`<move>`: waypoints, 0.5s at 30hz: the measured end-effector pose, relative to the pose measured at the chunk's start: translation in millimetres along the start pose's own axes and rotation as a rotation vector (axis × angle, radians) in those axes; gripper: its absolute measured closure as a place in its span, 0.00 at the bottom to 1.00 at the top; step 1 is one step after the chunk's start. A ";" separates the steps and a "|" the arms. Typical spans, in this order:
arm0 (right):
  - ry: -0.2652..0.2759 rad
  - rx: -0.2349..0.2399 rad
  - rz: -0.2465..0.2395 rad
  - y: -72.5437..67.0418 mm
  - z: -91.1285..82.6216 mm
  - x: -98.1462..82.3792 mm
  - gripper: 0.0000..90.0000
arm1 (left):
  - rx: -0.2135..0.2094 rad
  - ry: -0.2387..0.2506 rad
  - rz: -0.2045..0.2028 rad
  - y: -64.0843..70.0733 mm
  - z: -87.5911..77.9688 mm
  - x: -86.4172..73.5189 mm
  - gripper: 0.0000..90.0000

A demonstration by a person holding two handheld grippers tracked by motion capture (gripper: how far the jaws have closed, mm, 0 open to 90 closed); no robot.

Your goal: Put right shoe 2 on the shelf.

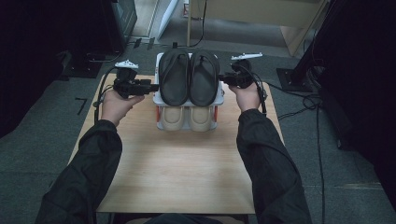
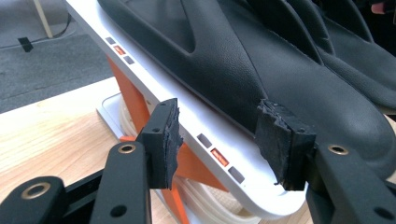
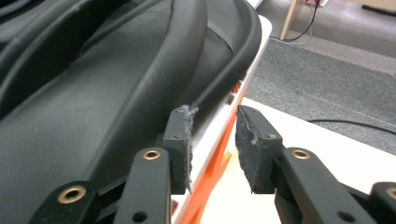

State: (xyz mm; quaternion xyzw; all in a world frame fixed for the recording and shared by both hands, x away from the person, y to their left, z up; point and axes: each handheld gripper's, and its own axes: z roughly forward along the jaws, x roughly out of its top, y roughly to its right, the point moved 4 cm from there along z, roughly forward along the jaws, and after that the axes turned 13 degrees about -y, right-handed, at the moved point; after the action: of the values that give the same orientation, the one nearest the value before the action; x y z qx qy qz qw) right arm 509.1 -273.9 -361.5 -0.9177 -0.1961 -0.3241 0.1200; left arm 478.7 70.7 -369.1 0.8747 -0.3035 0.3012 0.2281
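Two grippers, left gripper [image 1: 152, 87] and right gripper [image 1: 222, 79], flanked the white shelf [image 2: 205, 135] mid-frame, jaws released; the rigid rim seemed the safest hold, the black sandals [image 1: 189, 77] being soft.

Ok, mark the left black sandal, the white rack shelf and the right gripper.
left black sandal [image 1: 174, 79]: high view, on its footbed.
white rack shelf [image 2: 219, 154]: left gripper view, on its side edge.
right gripper [image 3: 212, 149]: right gripper view, midway between its fingertips.
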 end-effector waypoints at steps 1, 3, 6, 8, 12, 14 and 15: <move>0.002 -0.001 -0.004 1.6 -1.0 -3.0 0.73 | -0.001 0.002 -0.001 -0.5 -2.1 -1.3 0.55; 0.010 0.000 0.000 4.7 -3.5 -9.3 0.72 | 0.007 0.005 0.004 -2.3 -6.2 -5.6 0.53; 0.013 0.002 0.000 10.7 -7.4 -19.8 0.70 | 0.016 0.011 -0.004 -5.9 -11.5 -14.7 0.52; 0.021 0.005 0.008 14.7 -10.0 -27.2 0.68 | 0.024 0.008 -0.012 -9.0 -14.3 -21.2 0.51; 0.036 0.022 0.022 22.5 -14.4 -41.3 0.67 | 0.036 0.009 -0.031 -15.7 -18.4 -33.5 0.50; 0.035 0.031 0.024 24.4 -15.5 -48.0 0.65 | 0.038 0.004 -0.039 -18.2 -19.3 -38.7 0.50; 0.036 0.034 0.021 24.8 -15.9 -51.3 0.64 | 0.037 0.004 -0.042 -18.8 -19.4 -41.1 0.50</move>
State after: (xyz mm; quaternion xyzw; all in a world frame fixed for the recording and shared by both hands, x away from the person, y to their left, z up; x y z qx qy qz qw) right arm 474.7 -316.0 -384.6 -0.9116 -0.1896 -0.3360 0.1423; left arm 457.7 111.5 -386.7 0.8844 -0.2787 0.3037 0.2188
